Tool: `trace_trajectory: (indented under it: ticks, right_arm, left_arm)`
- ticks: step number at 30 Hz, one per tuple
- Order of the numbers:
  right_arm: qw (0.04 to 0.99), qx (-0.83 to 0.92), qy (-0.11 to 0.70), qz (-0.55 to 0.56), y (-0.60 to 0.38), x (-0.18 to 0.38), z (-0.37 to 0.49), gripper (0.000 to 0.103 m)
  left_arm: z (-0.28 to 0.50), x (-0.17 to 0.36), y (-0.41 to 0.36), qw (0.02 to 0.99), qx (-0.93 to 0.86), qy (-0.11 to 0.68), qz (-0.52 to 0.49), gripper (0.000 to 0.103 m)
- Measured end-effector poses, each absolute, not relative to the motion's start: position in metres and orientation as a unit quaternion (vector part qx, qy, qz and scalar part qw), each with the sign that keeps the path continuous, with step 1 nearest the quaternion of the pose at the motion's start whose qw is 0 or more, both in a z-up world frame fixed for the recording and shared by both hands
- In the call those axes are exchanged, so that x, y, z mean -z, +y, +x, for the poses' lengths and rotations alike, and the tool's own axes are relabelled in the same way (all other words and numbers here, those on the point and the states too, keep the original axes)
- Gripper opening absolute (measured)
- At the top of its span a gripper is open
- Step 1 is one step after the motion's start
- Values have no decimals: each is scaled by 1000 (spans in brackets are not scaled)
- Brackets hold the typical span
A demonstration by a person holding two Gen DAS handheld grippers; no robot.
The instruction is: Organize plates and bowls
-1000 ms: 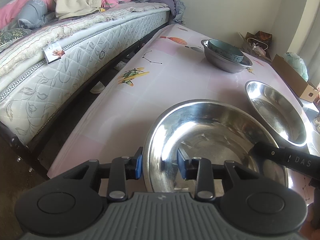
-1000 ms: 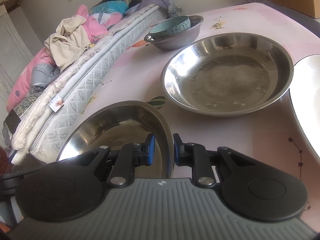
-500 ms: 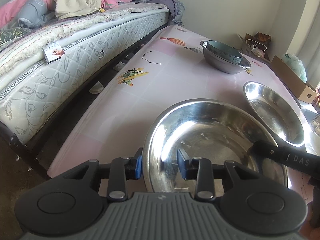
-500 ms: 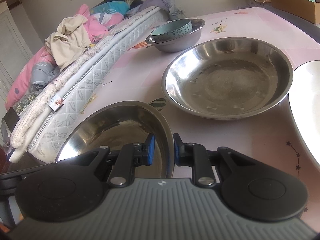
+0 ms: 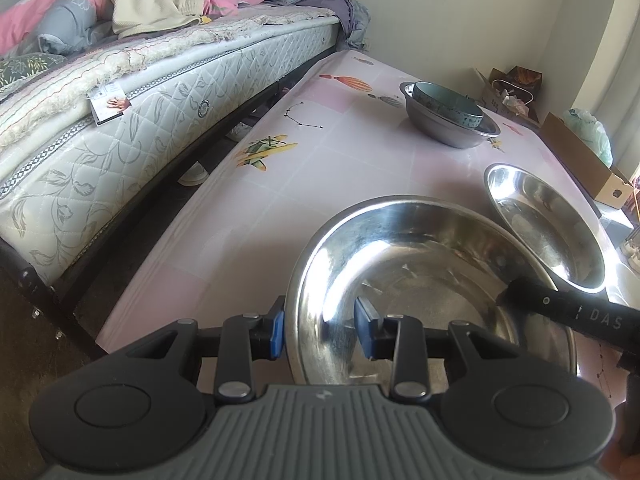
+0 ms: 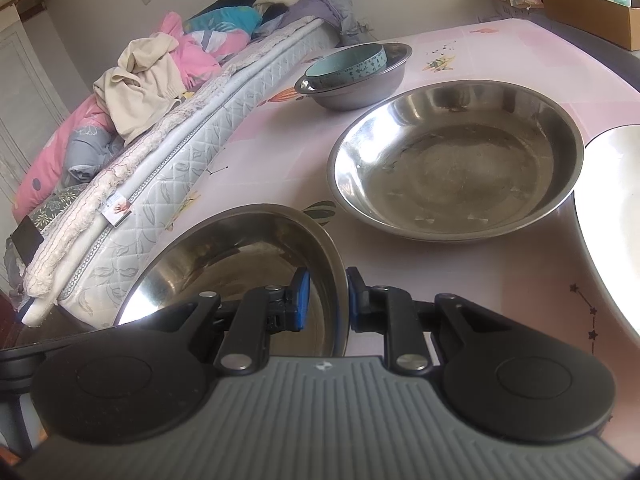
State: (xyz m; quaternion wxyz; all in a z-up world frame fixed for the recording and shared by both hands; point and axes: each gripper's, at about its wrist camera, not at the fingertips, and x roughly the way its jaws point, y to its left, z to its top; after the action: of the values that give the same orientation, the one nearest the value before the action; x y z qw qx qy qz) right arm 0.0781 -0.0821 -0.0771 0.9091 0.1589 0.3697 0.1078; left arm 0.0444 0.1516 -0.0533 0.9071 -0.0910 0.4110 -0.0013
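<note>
A wide steel bowl (image 5: 420,280) is held at opposite rims by both grippers. My left gripper (image 5: 320,332) straddles its near-left rim, one blue pad outside the wall and one inside, shut on it. My right gripper (image 6: 324,300) is shut on the bowl's (image 6: 240,256) other rim; its black finger (image 5: 568,312) shows in the left wrist view. A second steel bowl (image 6: 456,164) lies on the pink table (image 5: 320,160) just beyond. Farther back, a teal bowl (image 6: 348,60) is nested in a grey bowl (image 6: 360,92).
A white plate (image 6: 612,208) lies at the right edge of the right wrist view. A bed (image 5: 120,120) piled with clothes runs along the table's left side, with a dark gap between them. A cardboard box (image 5: 588,168) stands on the floor past the far right corner.
</note>
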Motion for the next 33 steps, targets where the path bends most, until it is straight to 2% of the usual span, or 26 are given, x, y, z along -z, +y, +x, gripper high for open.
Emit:
trace_trajectory:
  ticks: [33]
  right_arm:
    - [915, -103, 339, 193, -112, 59, 54, 20]
  left_arm:
    - [30, 33, 124, 915, 16, 397, -75, 35]
